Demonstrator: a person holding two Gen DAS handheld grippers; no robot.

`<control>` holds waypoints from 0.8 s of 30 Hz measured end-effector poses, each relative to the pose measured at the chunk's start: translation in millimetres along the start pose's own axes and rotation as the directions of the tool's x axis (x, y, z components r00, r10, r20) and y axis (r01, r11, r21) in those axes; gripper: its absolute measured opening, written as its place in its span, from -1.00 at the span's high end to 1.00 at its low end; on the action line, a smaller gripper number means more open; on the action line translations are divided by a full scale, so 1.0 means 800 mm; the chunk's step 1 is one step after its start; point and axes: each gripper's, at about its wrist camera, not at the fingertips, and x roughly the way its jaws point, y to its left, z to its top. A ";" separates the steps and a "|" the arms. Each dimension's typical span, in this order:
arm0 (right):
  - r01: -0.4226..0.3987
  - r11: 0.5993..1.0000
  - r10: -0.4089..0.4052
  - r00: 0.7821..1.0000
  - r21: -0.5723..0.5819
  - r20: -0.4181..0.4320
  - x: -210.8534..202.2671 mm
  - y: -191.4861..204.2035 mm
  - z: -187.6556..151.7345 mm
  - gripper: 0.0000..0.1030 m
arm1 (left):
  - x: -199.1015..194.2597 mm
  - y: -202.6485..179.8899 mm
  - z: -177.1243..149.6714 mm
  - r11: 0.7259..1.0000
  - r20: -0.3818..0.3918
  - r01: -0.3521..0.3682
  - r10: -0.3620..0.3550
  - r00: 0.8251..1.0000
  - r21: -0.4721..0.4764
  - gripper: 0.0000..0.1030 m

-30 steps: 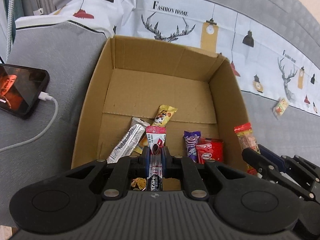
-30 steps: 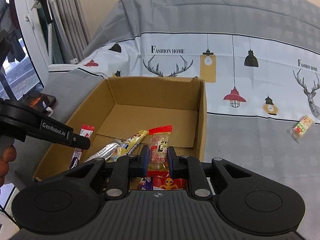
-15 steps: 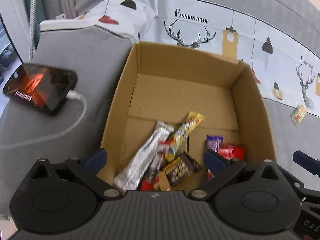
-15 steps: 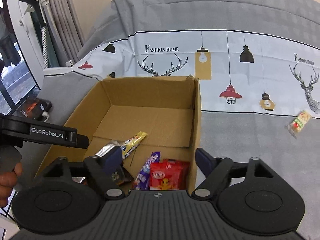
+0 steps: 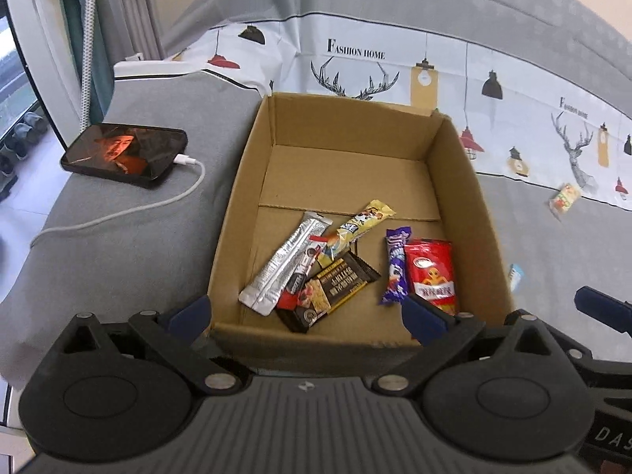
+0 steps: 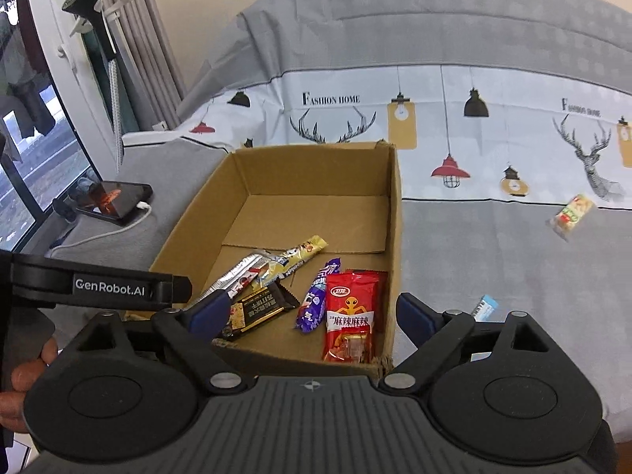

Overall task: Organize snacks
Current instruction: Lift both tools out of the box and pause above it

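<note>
We hold both tools over the near edge of the cardboard box (image 5: 347, 126), and that box is our landmark. The left gripper (image 5: 306, 312) stands wide with nothing between its jaws; they have just been opening. The right gripper (image 6: 312, 310) is also spread wide and empty, its jaws having just been opening further. Inside the box, toward its near end and just ahead of our fingertips, lie the snacks: a silver stick packet (image 5: 282, 266) nearest the box's left wall, a yellow stick packet (image 5: 357, 225) crossing beside it, a dark chocolate bar (image 5: 333, 290) partly over both, a small red sachet (image 5: 302, 272) tucked between them, then a purple candy wrapper (image 5: 395, 270) and a red spicy snack packet (image 5: 432, 274) toward the box's right wall. The far half of the box floor is bare cardboard. Outside the box, to its right on the grey bedspread (image 5: 118, 245), we see a small blue-white wrapper (image 6: 484, 307) close to the wall and a green-red snack packet (image 6: 570, 215) well apart from it. Left of the box lies a smartphone (image 5: 124, 154) with a white charging cable (image 5: 130, 209). The sachet's print is too covered to read, the right gripper's left finger hides the chocolate bar's near corner in its own view, and a hand (image 6: 23, 371) is cut off at the frame edge.
</note>
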 end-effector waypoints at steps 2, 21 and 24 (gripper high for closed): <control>0.007 1.000 -0.007 1.000 -0.005 0.016 -0.014 0.003 -0.007 -0.88 | -0.013 -0.002 -0.010 1.000 0.013 0.000 0.000 1.000 0.008 -0.99; 0.037 0.999 -0.036 0.995 -0.010 0.094 -0.106 0.005 -0.053 -0.99 | -0.088 -0.024 -0.074 0.998 0.103 -0.014 0.008 0.995 0.056 -0.99; 0.038 0.999 -0.038 0.994 0.000 0.107 -0.115 0.004 -0.056 -0.99 | -0.096 -0.025 -0.079 0.998 0.116 -0.018 0.011 0.993 0.060 -0.99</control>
